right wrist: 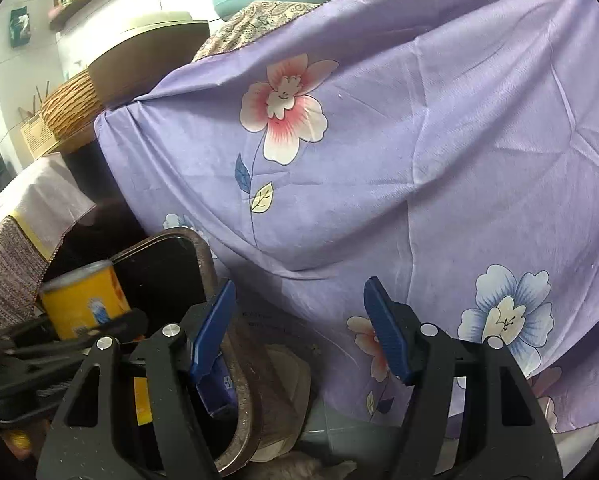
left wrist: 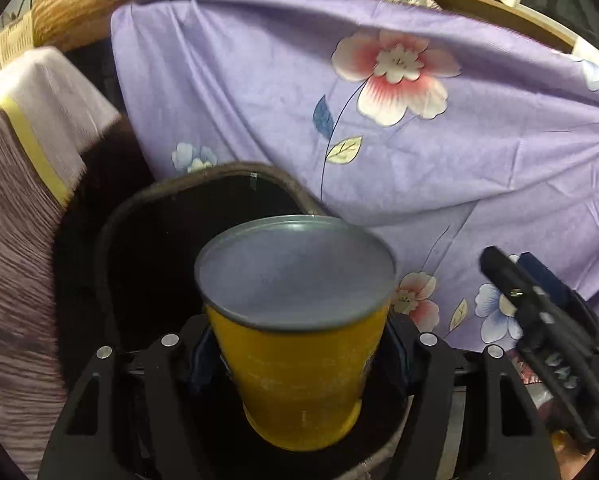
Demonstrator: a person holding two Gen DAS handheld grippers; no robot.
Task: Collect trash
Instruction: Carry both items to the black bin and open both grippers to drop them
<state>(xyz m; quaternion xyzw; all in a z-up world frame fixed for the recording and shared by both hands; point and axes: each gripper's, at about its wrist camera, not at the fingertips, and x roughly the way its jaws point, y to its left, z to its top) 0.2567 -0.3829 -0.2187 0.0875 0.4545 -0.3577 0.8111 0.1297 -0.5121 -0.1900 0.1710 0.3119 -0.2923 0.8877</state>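
Our left gripper (left wrist: pixel 299 360) is clamped on a yellow can (left wrist: pixel 299 340), held over the dark bin (left wrist: pixel 111 240) just ahead. Our right gripper (right wrist: pixel 299 332) stands apart and empty, the bin's rim just left, purple flowered cloth (right wrist: pixel 419 140) beyond.

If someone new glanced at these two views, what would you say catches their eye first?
Most striking is the yellow canister with a grey metal end, clamped in the left gripper right above the dark bin. Behind it, filling both views, hangs a purple floral cloth. The right gripper stands open and empty beside the bin's rim, its blue pads bright against the cloth.
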